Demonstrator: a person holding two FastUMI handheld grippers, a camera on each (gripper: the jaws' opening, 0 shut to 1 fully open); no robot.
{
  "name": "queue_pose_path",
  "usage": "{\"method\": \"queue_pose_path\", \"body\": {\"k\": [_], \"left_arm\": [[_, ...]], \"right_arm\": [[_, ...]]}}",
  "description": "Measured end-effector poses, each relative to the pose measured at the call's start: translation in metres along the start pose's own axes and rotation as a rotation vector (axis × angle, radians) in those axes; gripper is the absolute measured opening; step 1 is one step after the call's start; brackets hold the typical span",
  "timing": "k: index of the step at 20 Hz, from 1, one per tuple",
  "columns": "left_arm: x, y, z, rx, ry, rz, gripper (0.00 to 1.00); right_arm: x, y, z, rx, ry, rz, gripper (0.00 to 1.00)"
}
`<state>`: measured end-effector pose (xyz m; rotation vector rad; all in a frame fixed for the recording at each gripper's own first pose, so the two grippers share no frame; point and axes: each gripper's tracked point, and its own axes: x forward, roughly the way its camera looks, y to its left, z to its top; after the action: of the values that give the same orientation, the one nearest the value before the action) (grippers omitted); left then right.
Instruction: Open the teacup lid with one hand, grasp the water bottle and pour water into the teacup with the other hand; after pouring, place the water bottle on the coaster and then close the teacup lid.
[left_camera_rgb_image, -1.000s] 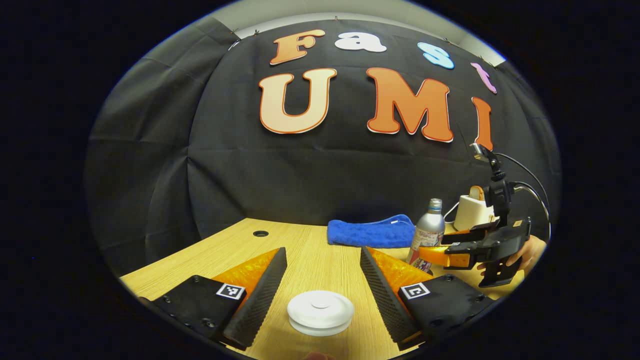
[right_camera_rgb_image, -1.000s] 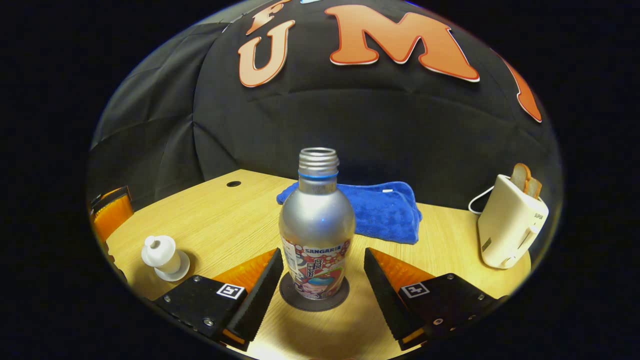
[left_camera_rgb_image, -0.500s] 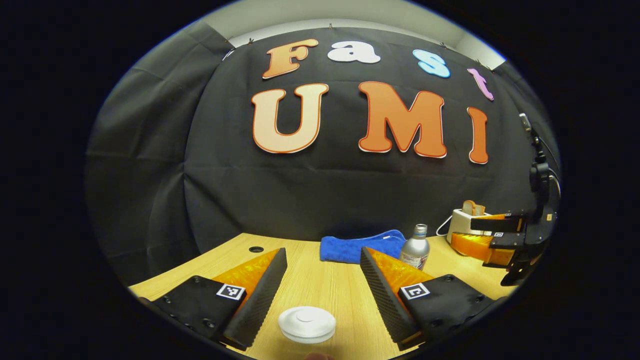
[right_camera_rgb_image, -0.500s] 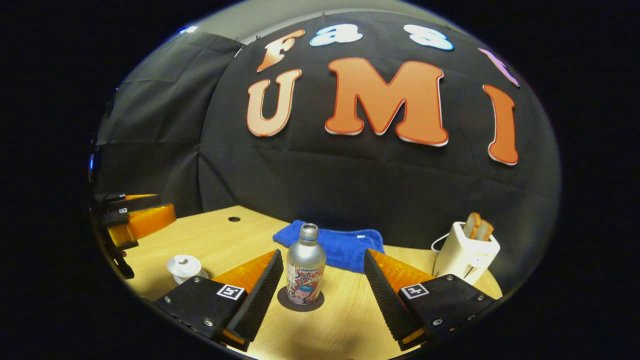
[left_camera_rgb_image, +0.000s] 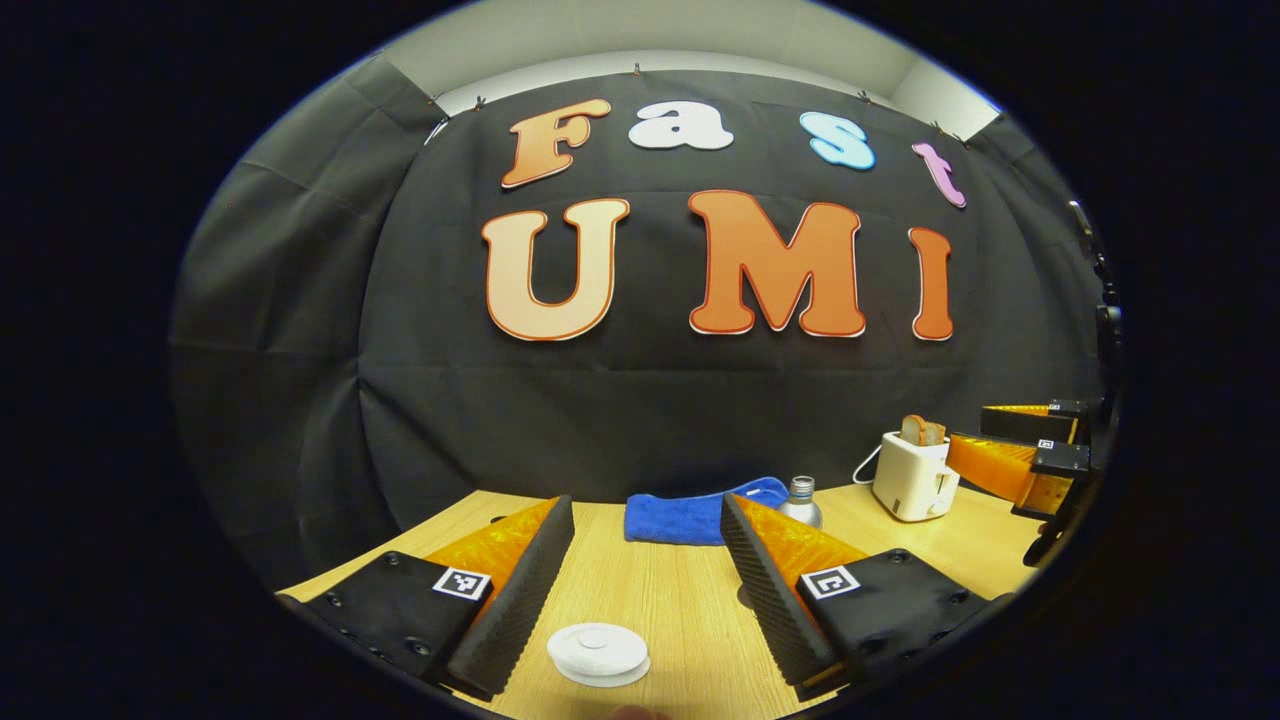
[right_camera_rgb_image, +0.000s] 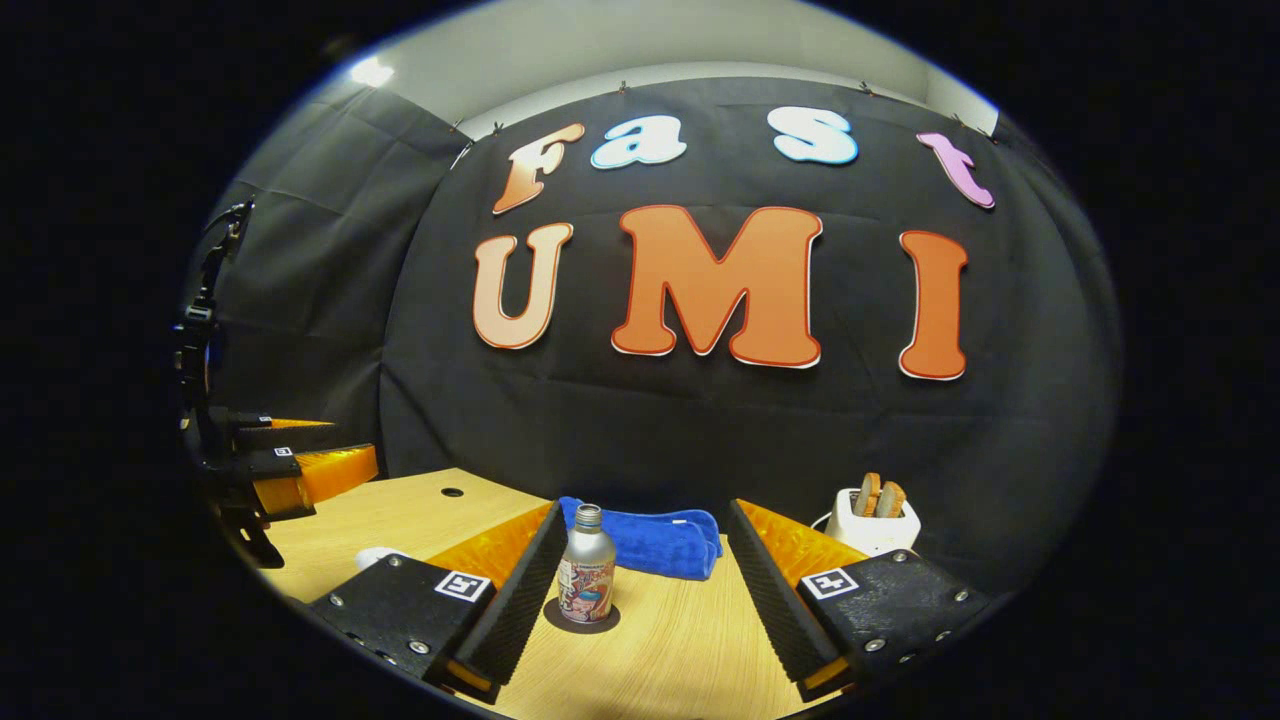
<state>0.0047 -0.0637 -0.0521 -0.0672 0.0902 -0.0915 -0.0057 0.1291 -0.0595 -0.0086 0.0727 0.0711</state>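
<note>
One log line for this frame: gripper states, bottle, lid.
left gripper: open | right gripper: open | water bottle: upright on coaster | teacup lid: on

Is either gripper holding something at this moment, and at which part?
Nothing is held: the left gripper and the right gripper are both open, away from the white teacup lid and silver metal bottle.

Each tool (left_camera_rgb_image: 645, 590) bears square black-and-white markers and small screws.

A light wooden table (right_camera_rgb_image: 690, 660) carries everything. In the right gripper view a dark coaster (right_camera_rgb_image: 581, 618) sits at centre; at one o'clock a blue cloth (right_camera_rgb_image: 650, 540), at two a white toaster (right_camera_rgb_image: 872, 525), at nine something white (right_camera_rgb_image: 375, 556), probably the teacup.
</note>
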Motion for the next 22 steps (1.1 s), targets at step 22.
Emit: {"method": "queue_pose_path", "body": {"k": [22], "left_arm": [[-0.028,-0.021,0.016,0.037,-0.111,-0.019,0.97]], "right_arm": [[-0.042,-0.006,0.004,0.05,-0.049,-0.033,0.97]]}}
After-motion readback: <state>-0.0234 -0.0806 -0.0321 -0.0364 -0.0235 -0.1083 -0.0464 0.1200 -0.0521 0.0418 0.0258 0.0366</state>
